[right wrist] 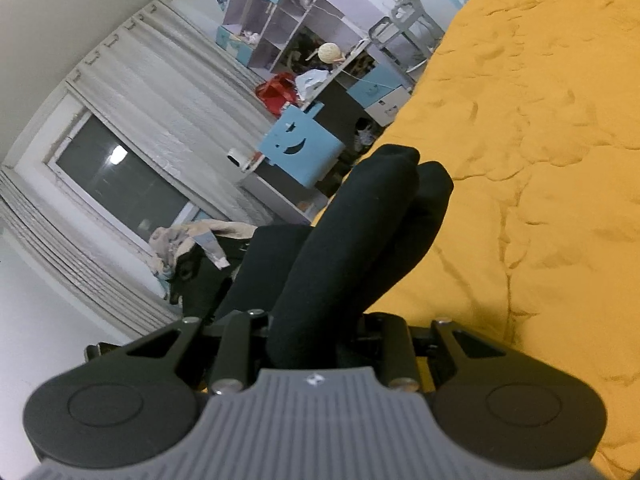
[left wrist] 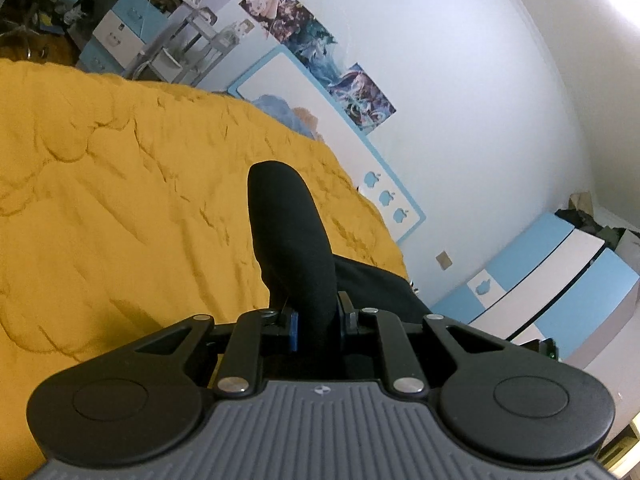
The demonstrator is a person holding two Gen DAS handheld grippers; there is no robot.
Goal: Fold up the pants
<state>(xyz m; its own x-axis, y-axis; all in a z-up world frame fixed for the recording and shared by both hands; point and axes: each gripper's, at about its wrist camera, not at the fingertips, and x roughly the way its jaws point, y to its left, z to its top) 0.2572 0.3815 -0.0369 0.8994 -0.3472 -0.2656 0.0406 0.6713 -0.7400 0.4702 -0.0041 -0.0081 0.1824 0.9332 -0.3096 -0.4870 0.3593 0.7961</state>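
Closest to the lens on each side is ribbed grey housing with black linkage arms, and between those arms black cloth is pinched. On the left, the left gripper has its blue-padded fingers drawn in tight on a fold of the black pants; one rounded lobe of fabric stands up from the jaws and juts forward over the bed, with more of the garment spilling off to the right behind it. On the right, the right gripper is likewise closed down on the pants, though its fingertips are buried in the cloth and cannot be made out; two thick rolled lobes rise side by side from it, touching each other.

Beneath both lies the bed's yellow quilt, wrinkled and stitched. Past the bed's edge in the left view runs a white and blue headboard with posters on the wall above, and a blue and white cabinet further right. In the right view a curtained window, a blue chair back with a smiling face cut-out, cluttered shelves, and a heap of clothes sit beyond the pants.
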